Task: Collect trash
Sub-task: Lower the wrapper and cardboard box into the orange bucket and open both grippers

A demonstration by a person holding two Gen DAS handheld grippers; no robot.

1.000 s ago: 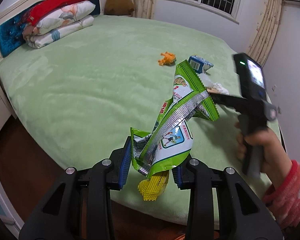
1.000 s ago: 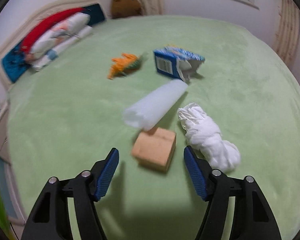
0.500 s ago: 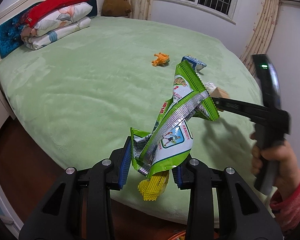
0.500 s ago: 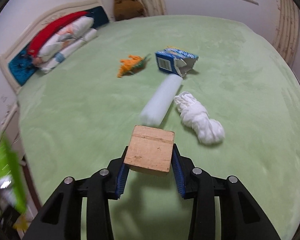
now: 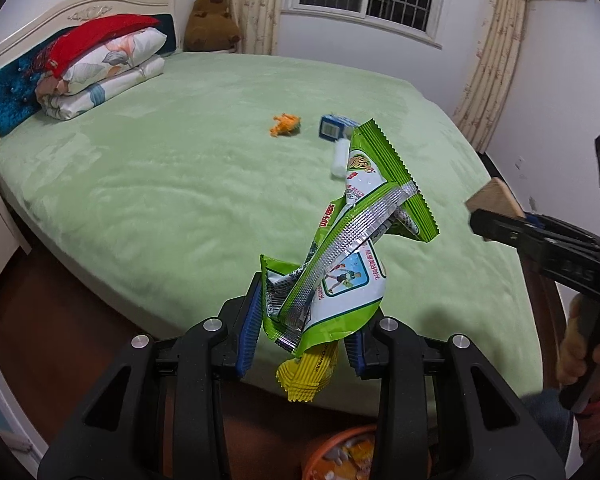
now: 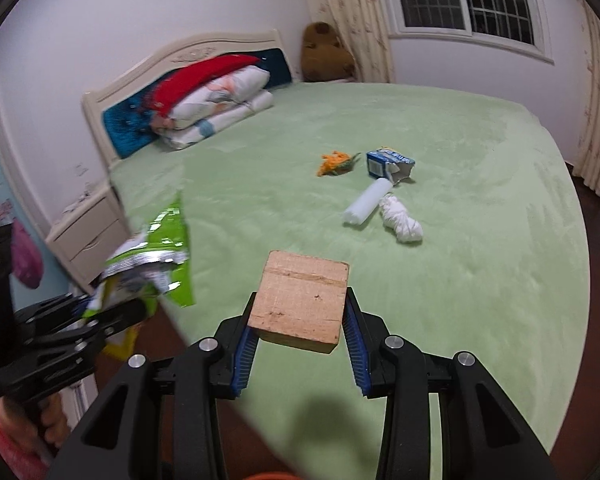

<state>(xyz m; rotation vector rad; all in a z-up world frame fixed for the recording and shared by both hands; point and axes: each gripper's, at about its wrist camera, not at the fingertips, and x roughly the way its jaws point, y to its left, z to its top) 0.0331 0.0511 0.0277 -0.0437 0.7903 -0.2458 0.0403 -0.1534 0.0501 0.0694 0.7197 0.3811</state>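
Left wrist view: my left gripper is clamped on a green snack wrapper, with a yellow wrapper pinched below it. The green one's long axis runs up and far-right from the jaws, flopping over the near edge of the bed. An orange bin shows at the bottom of frame, directly under and nearer than the jaws, over the floor. So the drop looks like straight down, slightly back. My right gripper sits far right, holding a wooden block. Still on the bed, well beyond: orange scrap, blue carton, white tube. Right wrist view: right gripper is squeezed on the wooden block by its two side faces, block top tilted toward camera, above the bed's near edge. A sliver of orange rim at bottom centre puts the bin below and just behind these jaws too. Left gripper with the green wrapper is off to the left, blurred. Leftover items lie far centre-right: white tube, long axis running near-left to far-right, touching a white wad; carton and orange scrap beyond. I judge both hands about equally near the bin; the right is nearer the leftovers.
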